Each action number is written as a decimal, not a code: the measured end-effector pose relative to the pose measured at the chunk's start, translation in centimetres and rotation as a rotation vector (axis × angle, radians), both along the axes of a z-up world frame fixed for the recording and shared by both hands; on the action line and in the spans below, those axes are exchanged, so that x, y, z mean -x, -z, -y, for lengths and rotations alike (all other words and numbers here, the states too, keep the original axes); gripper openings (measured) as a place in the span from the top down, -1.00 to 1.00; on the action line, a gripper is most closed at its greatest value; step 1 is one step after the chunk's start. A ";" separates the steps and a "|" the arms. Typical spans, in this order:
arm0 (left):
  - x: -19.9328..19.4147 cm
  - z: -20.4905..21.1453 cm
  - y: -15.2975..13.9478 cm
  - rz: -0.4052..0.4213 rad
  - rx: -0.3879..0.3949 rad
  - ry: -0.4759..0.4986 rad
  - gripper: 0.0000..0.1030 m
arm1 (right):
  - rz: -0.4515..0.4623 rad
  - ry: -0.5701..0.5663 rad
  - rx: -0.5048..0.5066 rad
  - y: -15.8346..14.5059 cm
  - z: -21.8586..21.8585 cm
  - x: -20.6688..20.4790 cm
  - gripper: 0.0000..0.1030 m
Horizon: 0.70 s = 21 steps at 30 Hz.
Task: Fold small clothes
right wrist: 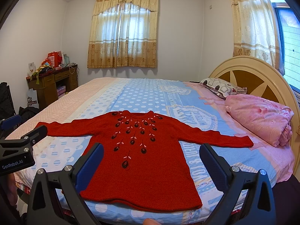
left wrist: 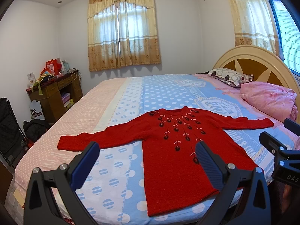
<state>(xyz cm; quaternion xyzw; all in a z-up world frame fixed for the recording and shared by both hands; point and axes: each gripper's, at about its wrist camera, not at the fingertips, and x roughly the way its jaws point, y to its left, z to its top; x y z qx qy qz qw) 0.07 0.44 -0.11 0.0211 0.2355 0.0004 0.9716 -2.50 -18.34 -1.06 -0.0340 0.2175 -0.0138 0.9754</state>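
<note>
Red sweater [right wrist: 144, 161] lies flat on the bed [right wrist: 142, 95], sleeves toward 9 and 3 o'clock; right tongs [right wrist: 151, 161] gape empty above its hem.

Curtained window [left wrist: 123, 35] behind bed [left wrist: 161, 90], wooden desk [left wrist: 56, 91] left.

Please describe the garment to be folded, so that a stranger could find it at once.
Start at the bed with the dotted blue and pink sheet. Near its front edge lies a red knitted sweater, flat, sleeves spread. It alone is red, with dark embroidered flowers fanning below the neckline.
</note>
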 end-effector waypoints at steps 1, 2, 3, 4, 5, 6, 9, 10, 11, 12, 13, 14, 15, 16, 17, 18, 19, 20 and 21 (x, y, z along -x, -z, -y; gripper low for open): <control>0.0 0.1 0.0 0.000 -0.002 0.000 -1.00 | 0.000 0.000 0.000 0.0 0.1 0.0 -0.98; 0.0 0.1 0.0 0.001 -0.004 0.000 -1.00 | 0.000 0.000 0.000 0.0 0.1 0.0 -0.98; 0.0 0.1 0.0 0.001 -0.003 -0.001 -1.00 | 0.000 -0.001 0.000 0.0 0.1 0.0 -0.98; 0.0 0.1 0.0 0.001 -0.002 0.000 -1.00 | -0.001 -0.001 0.000 0.0 0.1 0.0 -0.98; 0.0 0.1 0.0 0.000 -0.004 0.000 -1.00 | -0.001 0.000 0.000 0.0 0.1 0.0 -0.98; 0.0 0.1 0.0 0.000 -0.004 0.001 -1.00 | 0.000 0.000 0.001 0.0 0.0 0.0 -0.98; 0.0 0.1 0.0 -0.001 -0.003 0.000 -1.00 | -0.001 0.000 0.000 0.1 0.1 -0.1 -0.98; 0.0 0.1 0.0 0.000 -0.003 -0.001 -1.00 | -0.001 0.000 0.001 0.1 0.1 -0.1 -0.98; 0.0 0.1 0.1 0.000 -0.003 0.000 -1.00 | -0.001 0.000 0.001 0.1 0.0 -0.1 -0.98; 0.0 0.1 0.1 0.000 -0.003 -0.001 -1.00 | -0.002 0.000 0.001 0.1 0.1 -0.1 -0.98; 0.0 0.1 0.1 -0.001 -0.003 -0.001 -1.00 | -0.003 0.000 0.000 0.1 0.0 -0.1 -0.98; 0.0 0.2 0.1 -0.001 -0.004 -0.001 -1.00 | -0.002 0.000 0.001 0.1 0.0 -0.1 -0.98; 0.0 0.1 0.1 -0.001 -0.005 0.000 -1.00 | -0.002 -0.001 0.001 0.1 0.0 -0.1 -0.98; 0.0 0.1 0.1 -0.001 -0.004 0.000 -1.00 | -0.002 -0.001 0.001 0.2 0.0 -0.1 -0.98; 0.0 0.1 0.1 -0.001 -0.003 0.000 -1.00 | -0.002 0.000 0.001 0.1 0.0 -0.1 -0.98; 0.0 0.1 0.1 -0.001 -0.004 0.000 -1.00 | -0.002 0.000 0.001 0.2 0.0 -0.1 -0.98; 0.0 0.2 0.1 -0.001 -0.004 -0.001 -1.00 | -0.002 0.000 0.001 0.2 0.0 -0.1 -0.98; 0.0 0.1 0.1 -0.002 -0.004 0.000 -1.00 | -0.002 0.001 0.001 0.1 0.0 -0.1 -0.98; 0.0 0.1 0.1 -0.002 -0.003 -0.001 -1.00 | -0.003 0.000 0.001 0.1 0.0 -0.1 -0.98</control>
